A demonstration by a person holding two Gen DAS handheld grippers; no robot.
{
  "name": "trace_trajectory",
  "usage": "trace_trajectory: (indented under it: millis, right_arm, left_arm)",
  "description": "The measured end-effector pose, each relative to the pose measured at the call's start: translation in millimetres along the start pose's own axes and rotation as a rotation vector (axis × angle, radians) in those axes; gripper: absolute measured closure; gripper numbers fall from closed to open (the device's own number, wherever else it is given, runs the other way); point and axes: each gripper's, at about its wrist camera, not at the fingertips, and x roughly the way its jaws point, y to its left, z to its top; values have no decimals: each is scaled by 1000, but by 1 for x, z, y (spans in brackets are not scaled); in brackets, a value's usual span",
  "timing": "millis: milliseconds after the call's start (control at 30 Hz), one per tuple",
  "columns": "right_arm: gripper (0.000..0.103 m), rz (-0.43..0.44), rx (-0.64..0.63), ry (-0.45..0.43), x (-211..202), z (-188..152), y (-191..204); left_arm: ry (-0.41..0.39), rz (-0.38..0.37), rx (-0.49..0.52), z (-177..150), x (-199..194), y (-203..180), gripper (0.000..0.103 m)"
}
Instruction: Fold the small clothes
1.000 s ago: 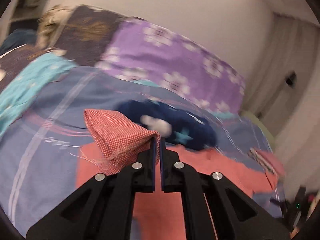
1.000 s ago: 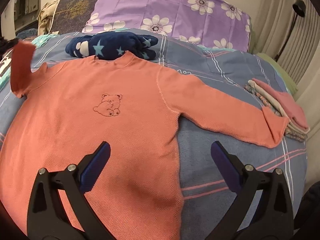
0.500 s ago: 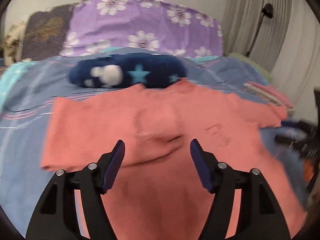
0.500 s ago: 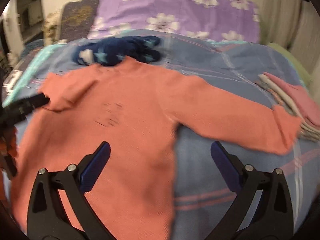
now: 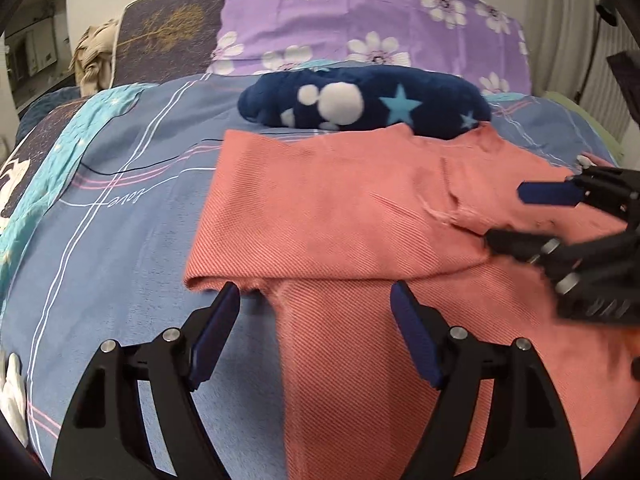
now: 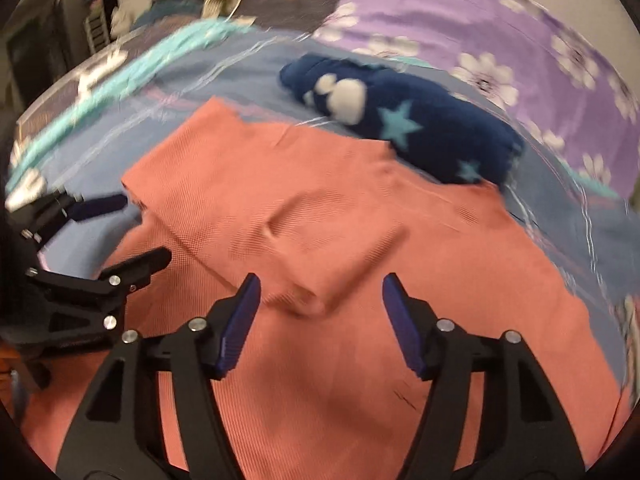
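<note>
On the blue striped bed sheet lies a pink sweater, with one sleeve folded flat across its chest. At twelve o'clock from it sits a dark blue starry bundle. Behind that is a purple flowery pillow. The left gripper is opening, with nothing pinched. The right gripper is closing over the sleeve end, not squeezing it yet.

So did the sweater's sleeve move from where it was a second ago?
Yes. The sleeve was lifted beside the sweater; now it lies folded across it, in front of the navy star blanket.
</note>
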Motion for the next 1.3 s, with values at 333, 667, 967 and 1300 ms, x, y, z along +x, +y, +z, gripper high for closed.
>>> trace_trajectory:
  millis: [333,667,967,1300]
  right_arm:
    - [86,153,660,-9,-38,-85,-151]
    - [51,417,609,5,-21,-83,-153]
    - [22,399,581,48,26,-40,-127]
    - [99,419,615,-120,-15,-23,-146]
  left_arm:
    - [38,45,-69,-4,13,13,20]
    - [51,62,-90,-7,19,16,12]
    - [57,84,-85,-8,21,16,8]
    - [61,66,-109,-9,22,20,7]
